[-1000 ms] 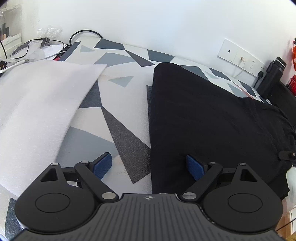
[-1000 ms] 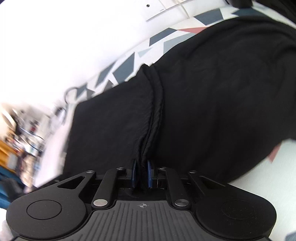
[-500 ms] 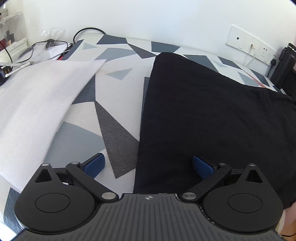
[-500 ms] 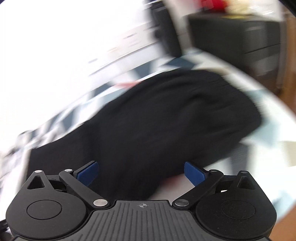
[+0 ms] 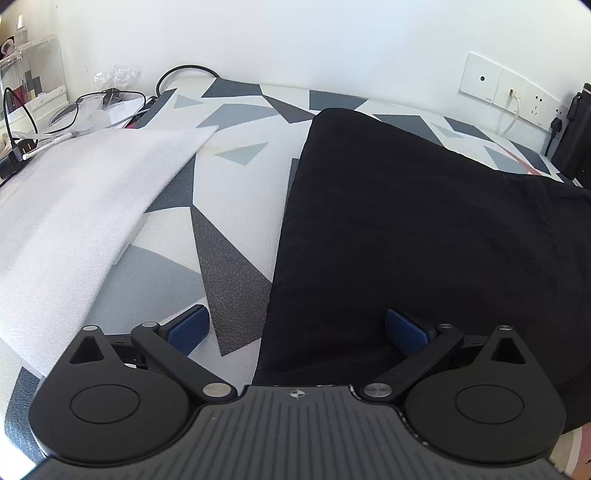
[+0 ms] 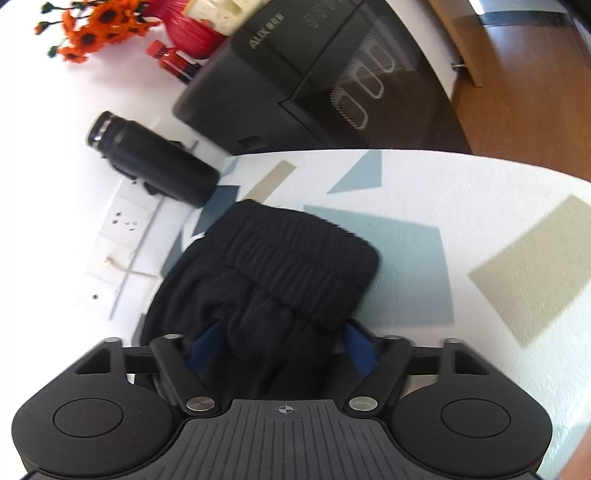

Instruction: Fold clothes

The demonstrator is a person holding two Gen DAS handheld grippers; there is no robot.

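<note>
A black garment (image 5: 413, 229) lies flat on the patterned table cover (image 5: 236, 173); its straight left edge runs down the middle of the left wrist view. My left gripper (image 5: 295, 328) is open and straddles that edge near the garment's near corner, one pad over the cover and one over the cloth. In the right wrist view the garment's gathered elastic waistband (image 6: 295, 258) lies ahead. My right gripper (image 6: 282, 349) is open, its blue pads on either side of the bunched cloth below the waistband.
A white foam sheet (image 5: 74, 206) lies left of the garment, with cables and a clear box (image 5: 33, 85) behind it. Wall sockets (image 5: 509, 92) are at the back. A black bottle (image 6: 151, 158), a black appliance (image 6: 314, 74) and orange flowers (image 6: 88, 29) stand beyond the waistband.
My right gripper has let go of the fold it pinched, opened, and swung over to the waistband end. My left gripper stayed open and shifted a little right along the garment's edge.
</note>
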